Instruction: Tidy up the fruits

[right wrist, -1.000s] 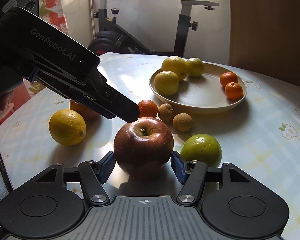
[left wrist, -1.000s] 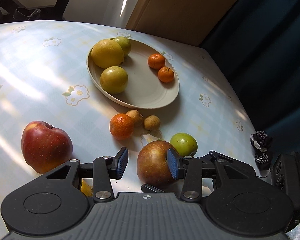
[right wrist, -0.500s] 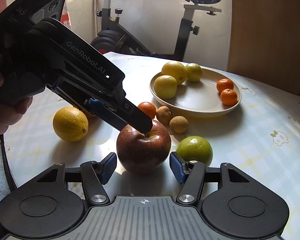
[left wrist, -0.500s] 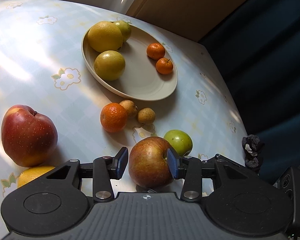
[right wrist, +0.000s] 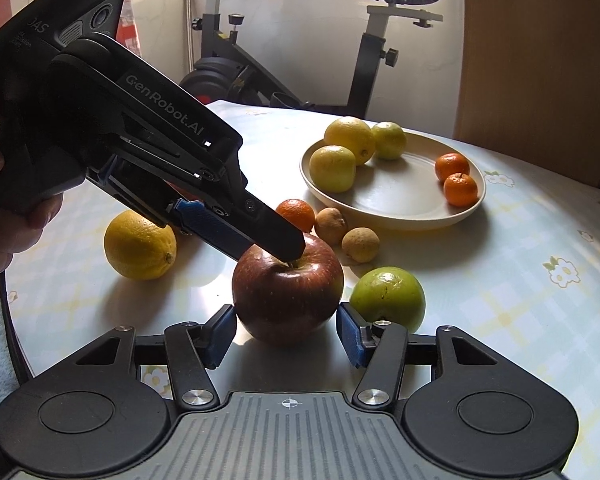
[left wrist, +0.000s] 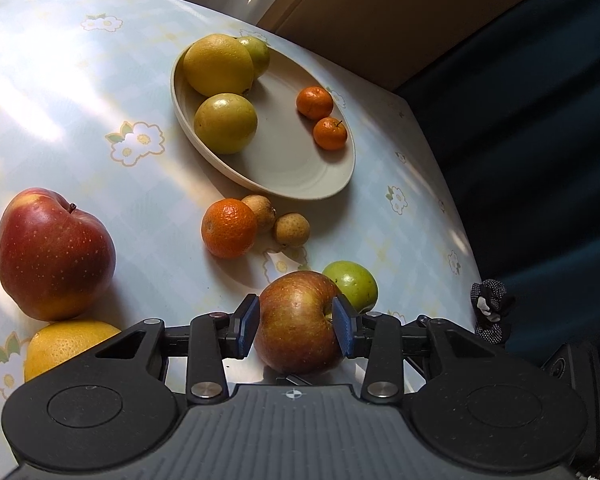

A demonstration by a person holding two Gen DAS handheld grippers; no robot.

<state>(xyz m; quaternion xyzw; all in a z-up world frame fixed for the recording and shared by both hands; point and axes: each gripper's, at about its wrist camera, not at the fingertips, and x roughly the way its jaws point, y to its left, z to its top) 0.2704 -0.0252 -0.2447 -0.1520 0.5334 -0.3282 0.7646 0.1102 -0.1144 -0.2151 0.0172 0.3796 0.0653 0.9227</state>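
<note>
At the near edge of the flower-patterned desk (left wrist: 80, 100), a dark red apple (right wrist: 288, 300) sits upright between both tools at once. The left gripper (left wrist: 296, 326) reaches in from the side, and its fingers have just been closing with the apple between them. In the left wrist view both blue pads appear to lie against the skin, one of them at the stem hollow. The right gripper (right wrist: 286, 334) points at the same apple from the front. Its fingers stand fairly wide on either side of the apple's near face without pressing on it. The apple rests on the desk, just beside a green fruit (right wrist: 388, 300).

This looks like the pick-up step for this apple, with the beige plate (left wrist: 292, 176) further back as the likely goal. The plate already holds three yellow-green fruits and two small mandarins, with bare room in the middle. Loose on the desk are a mandarin (left wrist: 228, 228), two small brown fruits (left wrist: 292, 230), a yellow citrus (right wrist: 140, 244) and a second red apple (left wrist: 56, 252).

The next move calls for a firm hold by one gripper only, then a straight lift clear of the green fruit. A pad seated in the stem hollow may slip on the rounded skin.
</note>
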